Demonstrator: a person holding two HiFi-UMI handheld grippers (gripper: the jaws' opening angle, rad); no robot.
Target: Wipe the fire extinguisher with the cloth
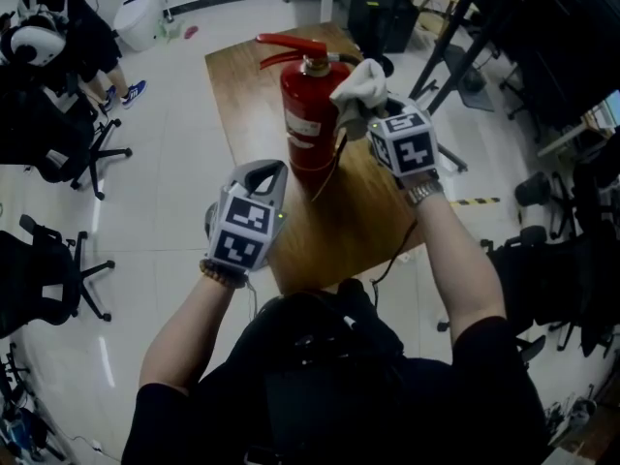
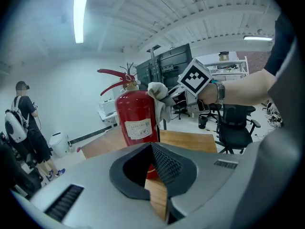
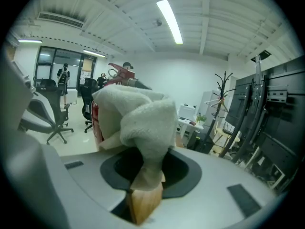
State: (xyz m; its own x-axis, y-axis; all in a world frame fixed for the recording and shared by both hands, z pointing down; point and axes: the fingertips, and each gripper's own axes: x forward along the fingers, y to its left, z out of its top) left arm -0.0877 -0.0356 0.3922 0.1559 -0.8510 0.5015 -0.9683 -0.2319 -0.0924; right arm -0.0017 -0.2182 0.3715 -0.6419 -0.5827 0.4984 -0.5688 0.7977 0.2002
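Note:
A red fire extinguisher point(image 1: 308, 124) stands upright on a wooden table point(image 1: 242, 76); its red body point(image 2: 136, 123) with a white label also fills the middle of the left gripper view. My right gripper point(image 1: 373, 116) is shut on a white cloth point(image 1: 360, 87), which presses against the extinguisher's upper right side by the valve. The bunched cloth point(image 3: 138, 118) covers most of the right gripper view and hides the right gripper point(image 3: 143, 173) jaws. My left gripper point(image 1: 263, 170) hangs shut and empty just left of the cylinder's lower part, apart from it; the left gripper point(image 2: 151, 151) points at the extinguisher's base.
Black office chairs point(image 1: 68, 153) stand on the floor to the left, with a person point(image 1: 77, 27) and a white bin point(image 1: 140, 17) beyond. Dark metal frames point(image 1: 504, 27) and more chairs point(image 1: 552, 250) crowd the right. The extinguisher's black hose point(image 1: 329, 168) hangs down its right side.

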